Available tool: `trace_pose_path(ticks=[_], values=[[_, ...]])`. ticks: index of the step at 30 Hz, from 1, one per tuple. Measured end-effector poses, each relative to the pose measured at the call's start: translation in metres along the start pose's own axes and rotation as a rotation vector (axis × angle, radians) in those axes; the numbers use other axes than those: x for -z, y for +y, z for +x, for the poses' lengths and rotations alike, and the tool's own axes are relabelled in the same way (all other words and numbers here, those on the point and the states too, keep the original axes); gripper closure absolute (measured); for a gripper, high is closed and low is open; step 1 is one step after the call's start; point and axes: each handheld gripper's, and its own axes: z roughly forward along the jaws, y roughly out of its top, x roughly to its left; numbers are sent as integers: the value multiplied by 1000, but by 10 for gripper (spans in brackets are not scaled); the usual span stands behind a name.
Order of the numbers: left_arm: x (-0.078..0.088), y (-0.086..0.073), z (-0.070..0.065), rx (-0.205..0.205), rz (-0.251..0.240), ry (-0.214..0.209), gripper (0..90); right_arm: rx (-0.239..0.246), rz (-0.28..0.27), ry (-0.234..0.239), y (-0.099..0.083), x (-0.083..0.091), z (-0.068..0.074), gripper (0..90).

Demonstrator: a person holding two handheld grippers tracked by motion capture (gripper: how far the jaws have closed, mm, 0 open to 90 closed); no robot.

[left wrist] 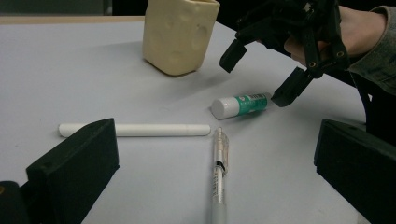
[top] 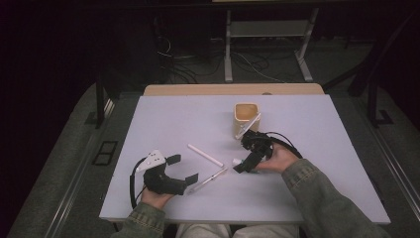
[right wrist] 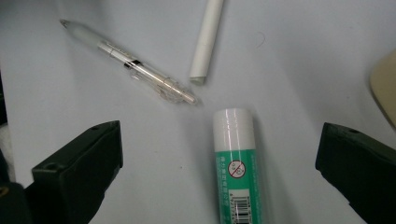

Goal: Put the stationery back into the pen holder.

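A green-and-white glue stick point(top: 236, 161) point(left wrist: 240, 105) point(right wrist: 236, 158) lies on the pale table. My right gripper point(top: 242, 157) point(left wrist: 257, 77) point(right wrist: 219, 144) hovers open just over it, one jaw on each side, not touching. A clear pen point(top: 208, 179) point(left wrist: 218, 172) point(right wrist: 130, 65) and a white stick point(top: 205, 155) point(left wrist: 140, 130) point(right wrist: 208, 39) lie to the left of the glue stick. My left gripper point(top: 183, 168) point(left wrist: 215, 135) rests open near the front left, pointing at the pen, nothing between its jaws.
A cream cup point(top: 246, 119) point(left wrist: 180, 35) point(right wrist: 385, 84) with a pen leaning in it stands behind the right gripper. The table point(top: 307, 124) ends close to the person's forearms. Cables and metal legs are on the floor beyond.
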Motion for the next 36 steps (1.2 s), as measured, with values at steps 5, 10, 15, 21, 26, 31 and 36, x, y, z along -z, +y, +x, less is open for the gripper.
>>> trace_pose_path(ticks=[5,10,15,21,26,31,36], values=[[0,0,0,3,-1,-9,0,14,35,-3,1,-7,-1,4],[-1,0,-1,2,1,-9,0,27,81,1,2,-14,0,4],[-1,0,0,4,0,-10,0,53,121,-1,3,-21,1,4],[-1,-1,-1,-6,9,-5,0,75,143,3,8,-23,2,138],[-1,-1,0,-6,7,0,0,70,151,6,11,-25,-1,210],[0,-1,1,-17,5,15,0,69,153,6,13,-26,-2,282],[-1,-1,2,-30,6,27,0,72,167,5,13,-27,-3,374]])
